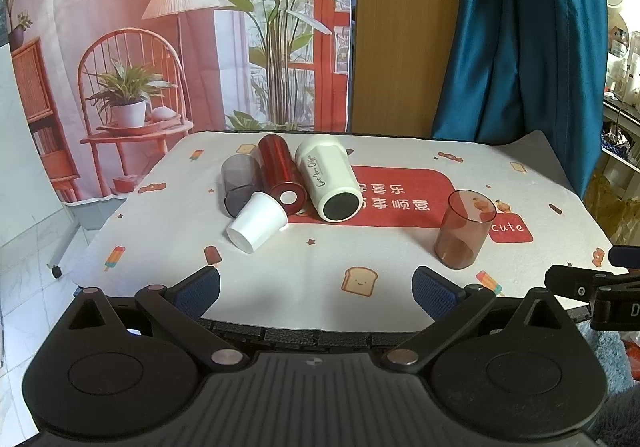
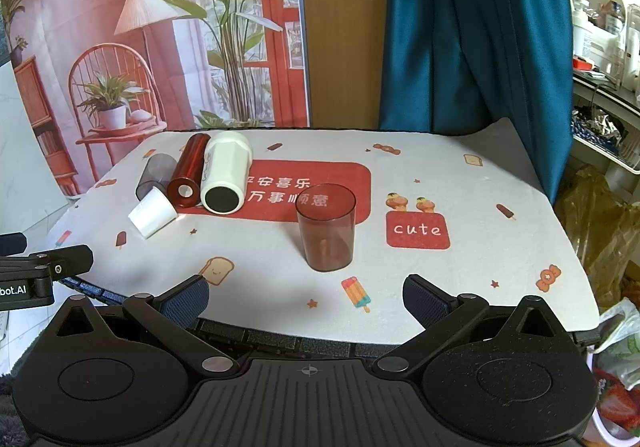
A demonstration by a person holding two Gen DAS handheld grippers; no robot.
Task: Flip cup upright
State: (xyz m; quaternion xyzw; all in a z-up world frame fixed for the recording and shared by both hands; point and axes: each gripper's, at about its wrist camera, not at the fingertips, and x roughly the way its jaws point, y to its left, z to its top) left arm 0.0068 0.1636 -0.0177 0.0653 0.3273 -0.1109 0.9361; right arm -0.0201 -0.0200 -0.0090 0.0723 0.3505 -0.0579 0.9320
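Presently left gripper fingers spread wide, holding nothing, right gripper likewise spread and empty, translucent brown cup upright at 12 o'clock, untouched, tablecloth beneath.

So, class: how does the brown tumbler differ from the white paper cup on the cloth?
The brown tumbler stands upright; the white paper cup lies on its side. The tumbler is see-through, the paper cup opaque. The tumbler stands alone; the paper cup lies against the other cups. Both rest on the cloth, ungripped.
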